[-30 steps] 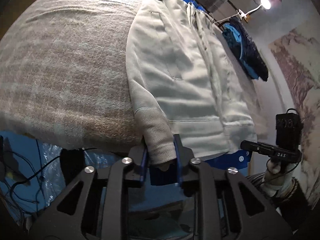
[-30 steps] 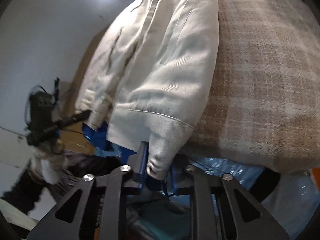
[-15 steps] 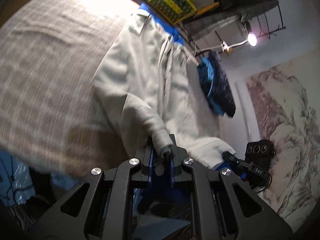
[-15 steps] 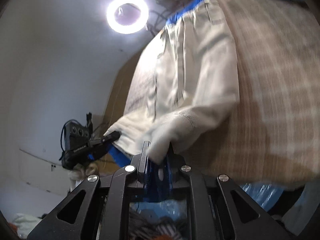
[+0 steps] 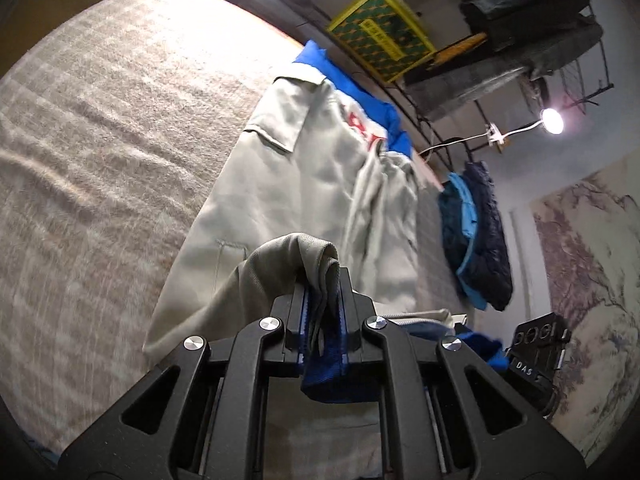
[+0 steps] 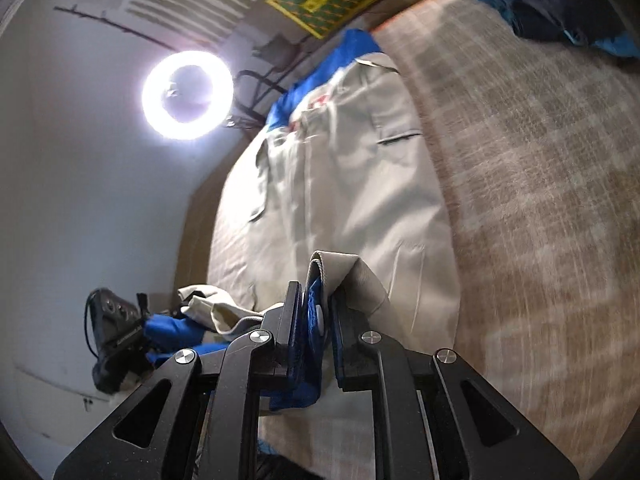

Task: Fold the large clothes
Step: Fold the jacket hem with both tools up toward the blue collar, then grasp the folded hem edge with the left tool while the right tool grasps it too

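On the plaid bed (image 5: 100,160), both hand-held grippers pinch jacket (image 5: 312,184) cuffs.

My left gripper (image 5: 322,304) hides the cream fabric jacket's (image 5: 304,184) pinched cuff end. Red lettering (image 5: 362,130) near its collar is unreadable. The plaid woven blanket (image 6: 540,208) is motion-blurred at right.

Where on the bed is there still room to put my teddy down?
The plaid blanket is bare on the left of the cream jacket, out to the bed's edge. On the other side, a bare strip runs between the jacket and the dark blue clothes. Near both tongs it is crowded with lifted fabric.
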The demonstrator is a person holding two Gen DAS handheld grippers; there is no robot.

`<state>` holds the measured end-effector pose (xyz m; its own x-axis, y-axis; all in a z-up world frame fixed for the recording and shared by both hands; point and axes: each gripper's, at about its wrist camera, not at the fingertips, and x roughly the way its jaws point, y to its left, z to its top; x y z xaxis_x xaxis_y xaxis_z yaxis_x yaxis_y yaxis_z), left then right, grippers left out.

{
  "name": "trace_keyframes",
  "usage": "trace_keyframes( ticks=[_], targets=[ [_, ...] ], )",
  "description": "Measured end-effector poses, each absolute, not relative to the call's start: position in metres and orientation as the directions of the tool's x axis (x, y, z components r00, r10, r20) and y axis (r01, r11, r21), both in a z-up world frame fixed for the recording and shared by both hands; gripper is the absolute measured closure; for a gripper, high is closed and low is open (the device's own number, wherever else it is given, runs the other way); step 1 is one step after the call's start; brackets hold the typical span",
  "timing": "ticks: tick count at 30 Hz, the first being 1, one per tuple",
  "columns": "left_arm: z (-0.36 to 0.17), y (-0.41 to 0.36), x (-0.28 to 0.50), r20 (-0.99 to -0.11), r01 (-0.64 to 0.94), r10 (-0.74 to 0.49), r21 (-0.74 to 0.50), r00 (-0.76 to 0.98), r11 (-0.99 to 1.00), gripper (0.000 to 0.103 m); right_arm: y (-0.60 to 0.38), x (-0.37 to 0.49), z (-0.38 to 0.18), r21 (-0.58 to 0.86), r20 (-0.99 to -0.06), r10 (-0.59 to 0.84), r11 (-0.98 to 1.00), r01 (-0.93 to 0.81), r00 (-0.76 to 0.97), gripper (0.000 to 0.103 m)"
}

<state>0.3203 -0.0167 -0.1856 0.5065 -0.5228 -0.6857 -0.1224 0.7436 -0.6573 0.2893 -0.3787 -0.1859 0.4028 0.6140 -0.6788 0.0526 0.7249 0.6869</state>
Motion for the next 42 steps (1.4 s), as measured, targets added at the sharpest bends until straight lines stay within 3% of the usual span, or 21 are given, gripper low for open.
trace_keyframes(
  ticks=[10,13,14,15,16,17,19,24,33,42],
  targets=[
    [-0.21,-0.021,0.347,-0.734,-0.153,-0.486,-0.613,0.474,0.776,0.093,-0.373,0.328,-0.217,0.667,-0.718,0.604,0.739,0.097,0.346,0.088],
    [-0.206,-0.024,0.349,-0.745,-0.134,-0.468,-0.587,0.475,0.798,0.086,-0.379,0.328,-0.214,0.68,-0.704,0.62,0.729,0.079,0.347,0.083],
    [-0.201,-0.024,0.348,-0.744,-0.118,-0.453,-0.572,0.49,0.812,0.076,-0.381,0.327,-0.212,0.686,-0.698,0.626,0.724,0.074,0.348,0.079],
    [-0.196,-0.024,0.348,-0.739,-0.108,-0.44,-0.562,0.51,0.82,0.058,-0.385,0.326,-0.209,0.697,-0.686,0.635,0.714,0.07,0.356,0.075],
    [-0.19,-0.022,0.346,-0.732,-0.102,-0.424,-0.553,0.533,0.827,0.051,-0.39,0.324,-0.206,0.705,-0.675,0.64,0.706,0.067,0.368,0.062],
    [-0.185,-0.019,0.346,-0.72,-0.098,-0.412,-0.551,0.558,0.829,0.047,-0.395,0.323,-0.202,0.712,-0.664,0.64,0.699,0.067,0.386,0.044],
    [-0.177,-0.012,0.345,-0.704,-0.087,-0.414,-0.557,0.577,0.826,0.047,-0.406,0.321,-0.195,0.736,-0.632,0.651,0.674,0.064,0.42,0.037],
    [-0.176,-0.002,0.34,-0.716,-0.045,-0.402,-0.516,0.571,0.855,0.047,-0.418,0.314,-0.177,0.687,-0.645,0.609,0.727,0.001,0.461,0.038],
    [-0.209,-0.003,0.317,-0.778,0.096,-0.43,-0.438,0.458,0.894,0.047,-0.373,0.279,-0.196,0.436,-0.792,0.511,0.857,-0.275,0.334,0.05],
    [-0.232,-0.03,0.321,-0.807,0.158,-0.428,-0.399,0.406,0.903,0.047,-0.36,0.281,-0.216,0.38,-0.826,0.47,0.872,-0.307,0.311,0.05]
  ],
)
